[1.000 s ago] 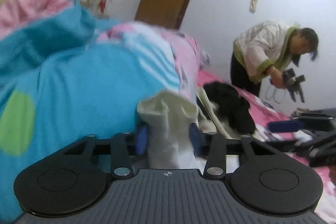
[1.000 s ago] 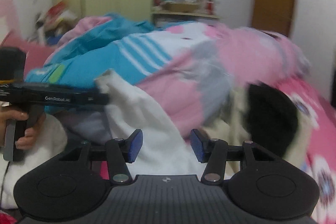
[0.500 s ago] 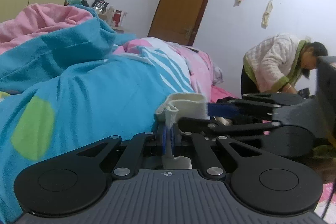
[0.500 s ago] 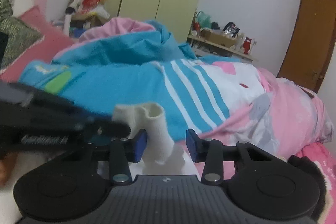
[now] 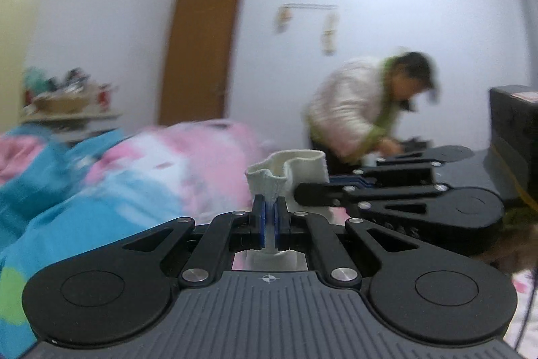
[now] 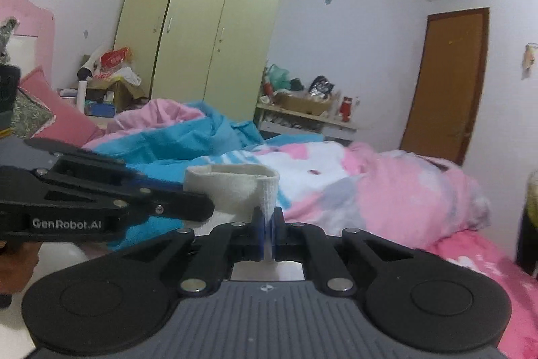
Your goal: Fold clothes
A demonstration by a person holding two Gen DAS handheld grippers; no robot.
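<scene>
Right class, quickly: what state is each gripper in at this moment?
Left gripper: shut on the white garment.
Right gripper: shut on the same white garment, at another spot on its edge.

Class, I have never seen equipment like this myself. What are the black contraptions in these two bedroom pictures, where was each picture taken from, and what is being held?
There is no robot here. A person holds a hand-held two-finger gripper in each hand, and each gripper carries a wide-angle camera looking forward along its fingers.

One picture comes from the left gripper, the other from the right gripper. Each also sees the other gripper reaching in from the side.

Both have their blue-padded jaws shut on the same cream white garment, pinching its ribbed edge at two spots so that it is held up above the bed. I cannot tell which kind of garment it is.

Below lies a rumpled pink, blue and white duvet. Behind stand a pale green wardrobe and a brown door. A second person bends over at the far side.
</scene>
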